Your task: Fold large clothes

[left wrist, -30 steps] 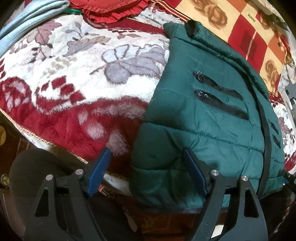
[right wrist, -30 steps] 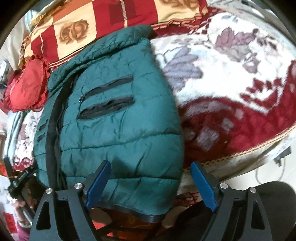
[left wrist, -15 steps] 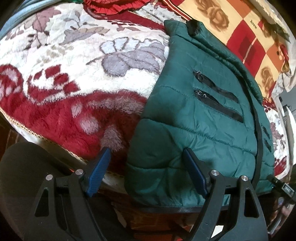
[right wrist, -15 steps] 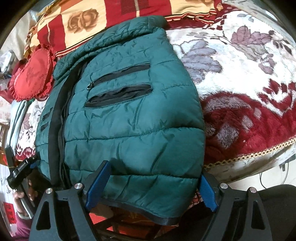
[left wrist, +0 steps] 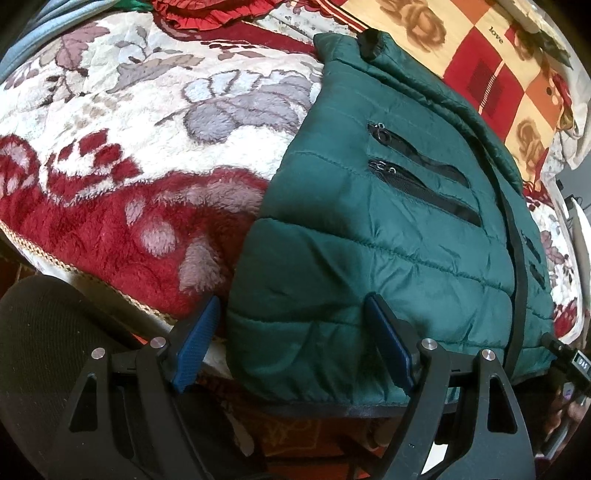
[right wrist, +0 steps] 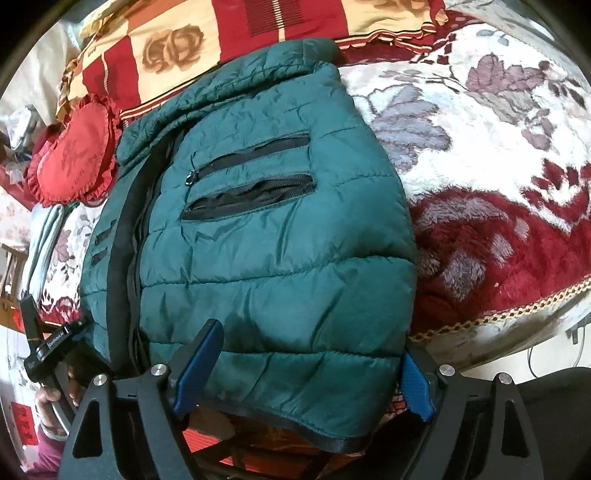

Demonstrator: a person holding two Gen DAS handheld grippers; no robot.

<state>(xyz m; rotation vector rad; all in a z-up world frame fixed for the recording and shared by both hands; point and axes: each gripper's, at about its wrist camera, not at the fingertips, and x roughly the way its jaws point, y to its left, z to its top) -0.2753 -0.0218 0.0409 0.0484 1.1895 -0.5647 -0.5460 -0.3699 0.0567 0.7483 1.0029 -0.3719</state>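
A dark green puffer jacket (left wrist: 369, 240) (right wrist: 258, 258) lies front up on the bed, its black-trimmed hem hanging over the near edge. Two zip pockets show on each front panel. My left gripper (left wrist: 290, 306) stands open at the jacket's lower left corner: one blue pad is just off the edge, the other over the fabric. My right gripper (right wrist: 310, 343) stands open at the lower right corner, with the hem spanning the gap and its right finger partly hidden behind the jacket's edge. Neither pair of pads presses the fabric.
A plush red and white floral blanket (left wrist: 129, 147) (right wrist: 498, 166) covers the bed. A checked rose quilt (left wrist: 480, 74) and a red frilled cushion (right wrist: 74, 158) lie at the far side. Folded pale blue cloth (left wrist: 37, 29) sits far left. Something black and meshy (left wrist: 44, 332) lies below the bed edge.
In the right wrist view the jacket's corner has slid from the left finger across the whole gap. In the left wrist view the jacket looms slightly larger. Both sets of jaws stay equally wide.
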